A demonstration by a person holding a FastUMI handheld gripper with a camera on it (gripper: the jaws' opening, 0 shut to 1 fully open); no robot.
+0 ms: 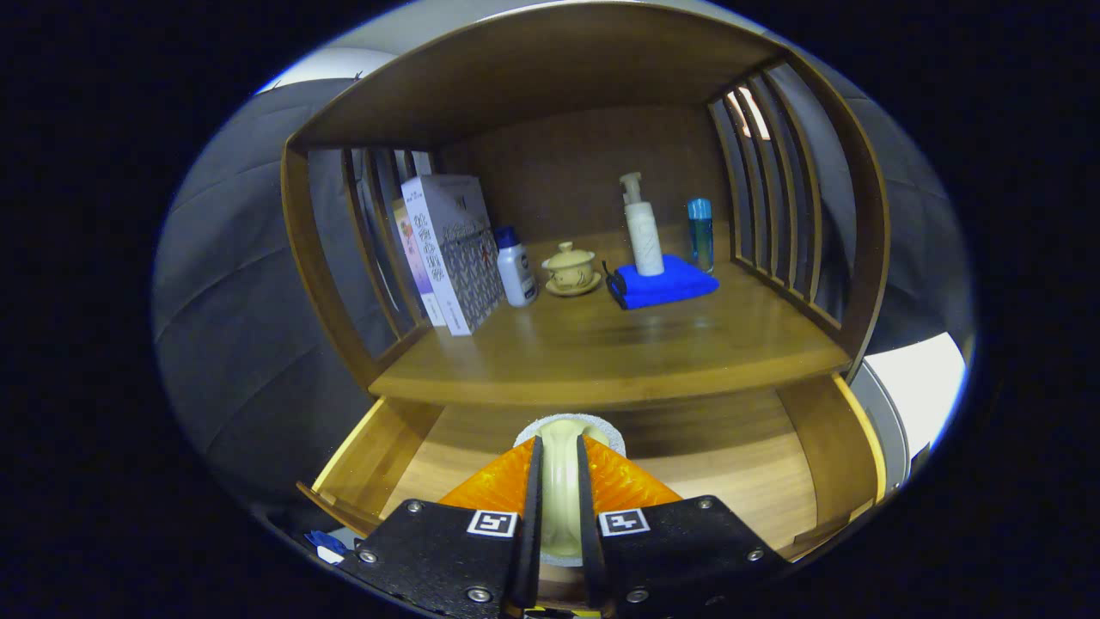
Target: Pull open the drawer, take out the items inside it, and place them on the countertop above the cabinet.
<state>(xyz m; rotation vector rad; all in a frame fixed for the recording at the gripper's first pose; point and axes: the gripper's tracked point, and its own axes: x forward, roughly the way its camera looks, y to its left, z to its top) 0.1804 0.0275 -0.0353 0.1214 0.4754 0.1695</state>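
The wooden drawer point(739, 468) stands pulled open under the cabinet's countertop point(627, 348). My gripper point(559, 447) is over the drawer's middle, just short of the countertop's front edge. Both fingers point(532, 490) press on a pale cream item point(560, 481) with a rough white rounded edge point(601, 425) that sticks out beyond the fingertips. What the item is I cannot tell. The drawer floor that shows around the fingers is bare wood.
On the countertop stand two boxes point(451, 249), a white bottle with a blue cap point(516, 268), a lidded cup on a saucer point(571, 269), a blue cloth point(666, 282) under a pump bottle point(642, 228), and a blue bottle point(700, 232). Slatted side walls point(773, 198) and a roof enclose the shelf.
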